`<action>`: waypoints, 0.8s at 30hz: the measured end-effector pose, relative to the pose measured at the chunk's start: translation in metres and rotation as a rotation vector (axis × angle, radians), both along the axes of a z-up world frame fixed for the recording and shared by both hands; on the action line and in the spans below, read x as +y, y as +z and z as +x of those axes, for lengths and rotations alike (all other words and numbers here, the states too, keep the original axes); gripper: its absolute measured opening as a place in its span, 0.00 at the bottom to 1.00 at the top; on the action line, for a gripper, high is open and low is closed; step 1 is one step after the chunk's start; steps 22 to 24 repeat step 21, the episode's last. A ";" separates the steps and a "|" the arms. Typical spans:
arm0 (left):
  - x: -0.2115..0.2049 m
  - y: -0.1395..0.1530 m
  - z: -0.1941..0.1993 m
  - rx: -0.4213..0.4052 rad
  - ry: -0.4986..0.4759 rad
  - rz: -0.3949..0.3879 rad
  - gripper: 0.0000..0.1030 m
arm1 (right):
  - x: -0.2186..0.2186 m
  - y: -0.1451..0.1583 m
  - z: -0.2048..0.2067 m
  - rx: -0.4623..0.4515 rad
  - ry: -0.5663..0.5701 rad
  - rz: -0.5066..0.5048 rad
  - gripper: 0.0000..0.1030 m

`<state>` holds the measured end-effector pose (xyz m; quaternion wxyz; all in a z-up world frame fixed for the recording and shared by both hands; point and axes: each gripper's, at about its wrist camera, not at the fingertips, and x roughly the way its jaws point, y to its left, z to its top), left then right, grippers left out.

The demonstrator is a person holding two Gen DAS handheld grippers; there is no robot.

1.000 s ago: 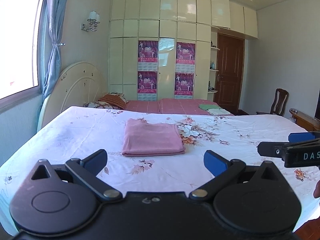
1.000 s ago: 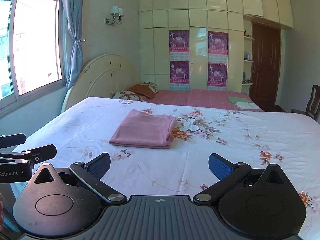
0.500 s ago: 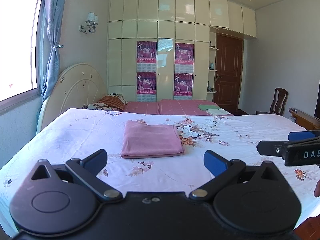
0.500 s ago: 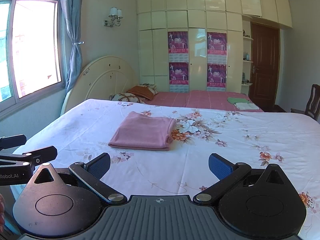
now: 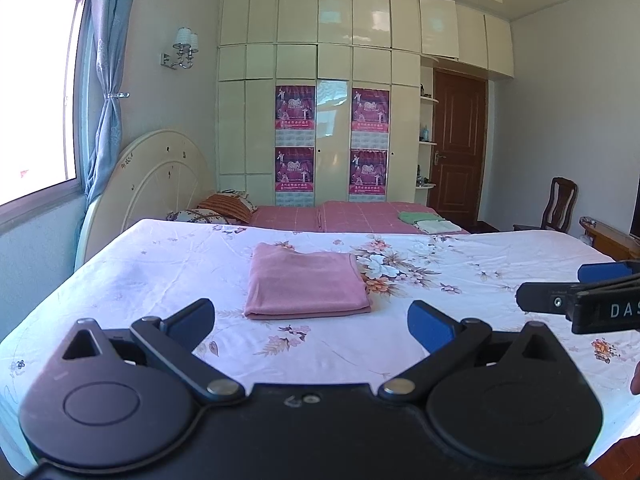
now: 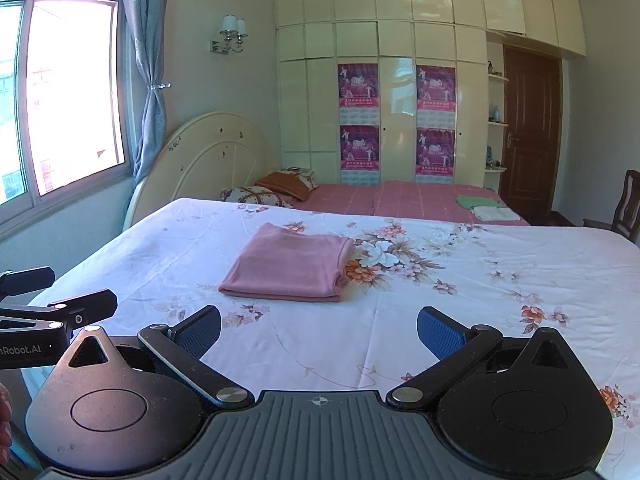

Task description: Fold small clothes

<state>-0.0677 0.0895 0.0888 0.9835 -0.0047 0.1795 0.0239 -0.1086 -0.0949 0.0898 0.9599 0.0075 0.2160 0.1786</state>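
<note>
Brown door (image 5: 458, 148), wooden chair (image 5: 558, 206), wall lamp (image 6: 231, 34).

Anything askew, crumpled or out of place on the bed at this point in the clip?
Nothing stands out. The pink garment lies folded in a neat rectangle on the floral sheet, edges roughly square. Both tools, left and right, are open, holding nothing, short of it.

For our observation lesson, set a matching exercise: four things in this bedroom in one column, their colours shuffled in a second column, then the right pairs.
Things:
1. folded cloth
2. door
3. curtain
4. wardrobe

Colours:
A. brown
B. cream
C. pink
D. blue

Pairs: 1-C, 2-A, 3-D, 4-B
</note>
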 end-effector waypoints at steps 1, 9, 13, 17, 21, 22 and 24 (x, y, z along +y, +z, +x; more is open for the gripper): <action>0.000 0.000 0.000 0.001 0.000 0.000 1.00 | 0.000 0.000 0.000 -0.001 0.000 -0.001 1.00; 0.002 -0.001 0.001 -0.005 0.004 -0.001 1.00 | 0.004 0.000 0.002 -0.001 0.005 -0.005 1.00; 0.003 -0.001 0.000 -0.011 0.012 -0.002 1.00 | 0.005 0.001 0.003 -0.003 0.010 -0.006 1.00; 0.006 -0.001 -0.002 -0.033 0.001 -0.002 0.97 | 0.007 0.000 0.004 -0.006 0.009 -0.007 1.00; 0.006 -0.002 -0.003 -0.041 -0.001 -0.010 0.99 | 0.010 0.000 0.004 -0.005 0.018 -0.008 1.00; 0.006 -0.002 -0.003 -0.041 -0.001 -0.010 0.99 | 0.010 0.000 0.004 -0.005 0.018 -0.008 1.00; 0.006 -0.002 -0.003 -0.041 -0.001 -0.010 0.99 | 0.010 0.000 0.004 -0.005 0.018 -0.008 1.00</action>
